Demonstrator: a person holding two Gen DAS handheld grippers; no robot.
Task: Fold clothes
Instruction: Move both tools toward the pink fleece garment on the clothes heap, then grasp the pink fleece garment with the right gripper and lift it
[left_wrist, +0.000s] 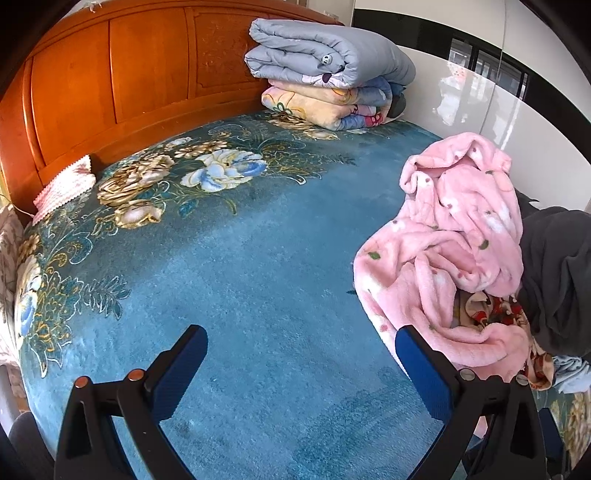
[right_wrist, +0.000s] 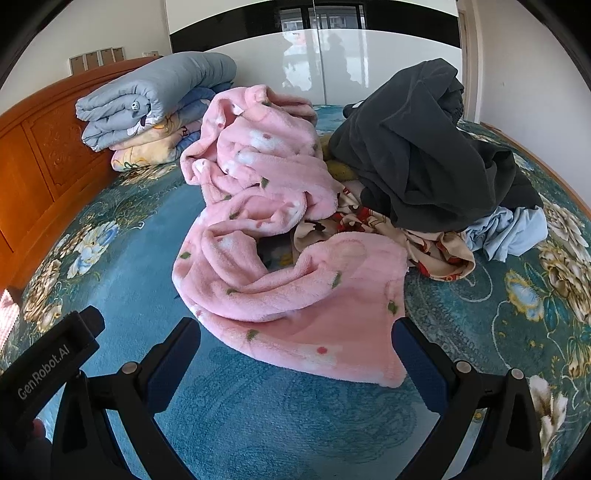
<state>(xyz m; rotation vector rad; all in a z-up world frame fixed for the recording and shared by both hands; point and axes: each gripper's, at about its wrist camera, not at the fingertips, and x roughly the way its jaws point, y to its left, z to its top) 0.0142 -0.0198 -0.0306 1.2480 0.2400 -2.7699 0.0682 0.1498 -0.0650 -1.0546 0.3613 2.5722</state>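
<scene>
- Left gripper (left_wrist: 301, 345): black w/ blue pads, jaws spread wide, nothing between them; hovers over bare blue plush of the bed cover.
- Right gripper (right_wrist: 295, 334): same build, jaws wide apart, holding nothing; the near hem of the pink garment lies between and just beyond its fingertips. Can't tell if pads touch the cloth.
- Fluffy pink fleece garment w/ small flower print (right_wrist: 280, 236), also in left view (left_wrist: 454, 251): crumpled, unfolded, lying on the bed at the front of the clothes heap; in left view it sits right of the left gripper, its lower edge just beside the right-hand finger.
- Dark grey sweatshirt-type garment (right_wrist: 424, 155): bunched on top of the heap, behind and right of the pink one, touching it.
- Cream cloth w/ red pattern (right_wrist: 436, 243): under both, partly hidden.
- Pale blue thin cloth (right_wrist: 509, 232): at the heap's right edge, under the grey one.
- Teal plush bed cover w/ gold and white flower pattern (left_wrist: 258, 258): carries everything.
- Folded grey-blue quilt (left_wrist: 325, 51) stacked on a folded cream floral blanket (left_wrist: 317, 105), by the orange wooden headboard (left_wrist: 110, 81), well apart from the heap.
- Pink-white textured pillow (left_wrist: 66, 184): at the headboard's left end.
- Glossy white wardrobe doors (right_wrist: 332, 62) behind the bed.
</scene>
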